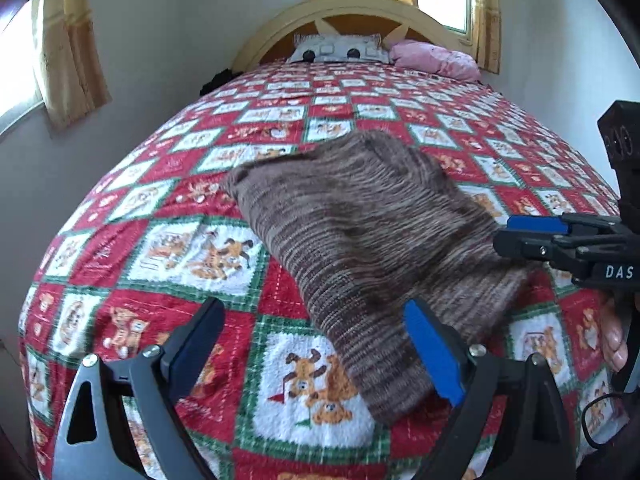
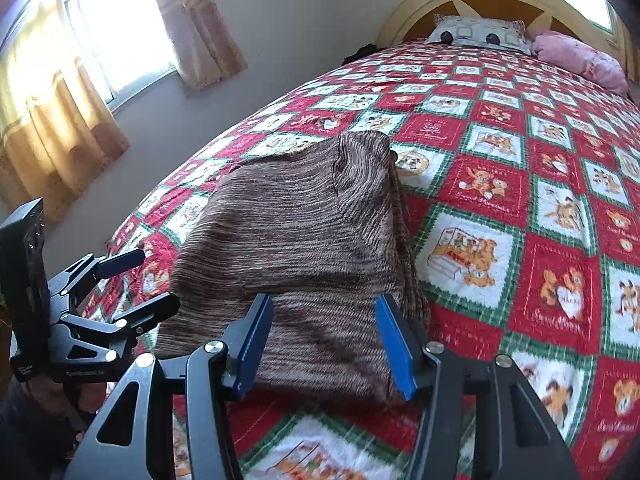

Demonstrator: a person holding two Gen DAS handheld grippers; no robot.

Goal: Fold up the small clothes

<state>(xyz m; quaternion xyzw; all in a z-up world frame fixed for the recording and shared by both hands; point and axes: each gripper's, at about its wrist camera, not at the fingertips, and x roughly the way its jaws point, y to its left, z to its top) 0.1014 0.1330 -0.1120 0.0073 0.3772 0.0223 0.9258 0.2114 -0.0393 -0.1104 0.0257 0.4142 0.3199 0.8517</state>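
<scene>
Your brown sweater (image 1: 360,232) lies folded mid-frame on the bed (image 1: 160,184). Both your left gripper (image 1: 316,354) and right gripper (image 2: 324,344) have wide-open, empty jaws. Grab just one layer, and the fold may fall open.

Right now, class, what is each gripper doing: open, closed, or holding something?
Left gripper: open, holding nothing, beside the brown knit garment.
Right gripper: open, holding nothing, fingers either side of the garment's near edge.
</scene>
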